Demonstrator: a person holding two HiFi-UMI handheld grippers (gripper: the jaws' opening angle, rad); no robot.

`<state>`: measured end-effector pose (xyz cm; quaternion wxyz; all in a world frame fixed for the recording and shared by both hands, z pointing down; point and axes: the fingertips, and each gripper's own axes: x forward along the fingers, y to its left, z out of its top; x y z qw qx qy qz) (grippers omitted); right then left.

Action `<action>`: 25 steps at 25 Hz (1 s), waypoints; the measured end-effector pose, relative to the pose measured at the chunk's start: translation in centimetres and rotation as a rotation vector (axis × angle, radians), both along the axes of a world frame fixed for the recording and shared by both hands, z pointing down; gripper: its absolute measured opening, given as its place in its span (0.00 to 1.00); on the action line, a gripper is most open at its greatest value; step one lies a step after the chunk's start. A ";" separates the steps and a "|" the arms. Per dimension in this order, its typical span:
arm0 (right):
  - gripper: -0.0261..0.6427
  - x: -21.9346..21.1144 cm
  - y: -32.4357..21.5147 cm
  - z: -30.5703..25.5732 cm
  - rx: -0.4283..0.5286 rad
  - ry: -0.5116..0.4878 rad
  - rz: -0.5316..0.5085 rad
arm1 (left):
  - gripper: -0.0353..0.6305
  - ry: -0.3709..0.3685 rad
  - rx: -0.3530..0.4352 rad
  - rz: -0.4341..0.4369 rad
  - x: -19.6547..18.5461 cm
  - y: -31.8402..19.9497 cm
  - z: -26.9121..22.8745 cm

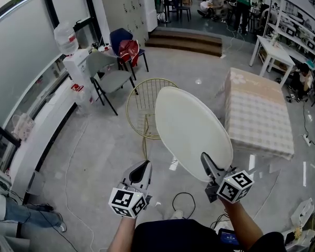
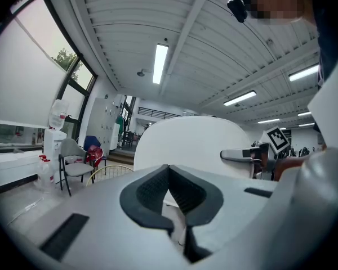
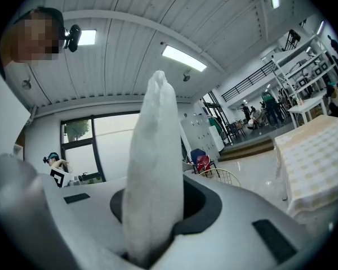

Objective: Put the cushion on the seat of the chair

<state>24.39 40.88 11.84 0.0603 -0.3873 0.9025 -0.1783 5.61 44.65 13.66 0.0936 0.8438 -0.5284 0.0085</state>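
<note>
A round off-white cushion [image 1: 191, 130] hangs in the air in the head view, held at its near edge by my right gripper [image 1: 207, 164], which is shut on it. In the right gripper view the cushion [image 3: 152, 167] stands edge-on between the jaws. Beyond and partly under it is a round gold wire chair [image 1: 143, 105] with an open mesh seat. My left gripper [image 1: 143, 171] is shut and empty, level, to the left of the cushion and apart from it. From the left gripper view the cushion [image 2: 194, 142] shows as a white disc with the right gripper [image 2: 245, 154] at its right edge.
A low bed with a checked cover [image 1: 257, 112] stands to the right of the chair. A grey folding chair [image 1: 107, 77] and a blue chair with a red bag [image 1: 127, 47] stand at the back left by a water dispenser [image 1: 68, 41]. Cables [image 1: 184, 201] lie on the floor.
</note>
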 end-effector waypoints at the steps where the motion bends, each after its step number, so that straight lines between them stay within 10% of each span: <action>1: 0.13 0.1 -0.1 0.1 -0.001 0.000 -0.002 | 0.06 -0.002 0.000 -0.002 0.1 -0.1 0.0; 25: 0.13 -1.7 -6.1 0.6 -0.025 0.031 -0.015 | 0.06 0.032 -0.018 -0.030 -1.9 -5.8 0.3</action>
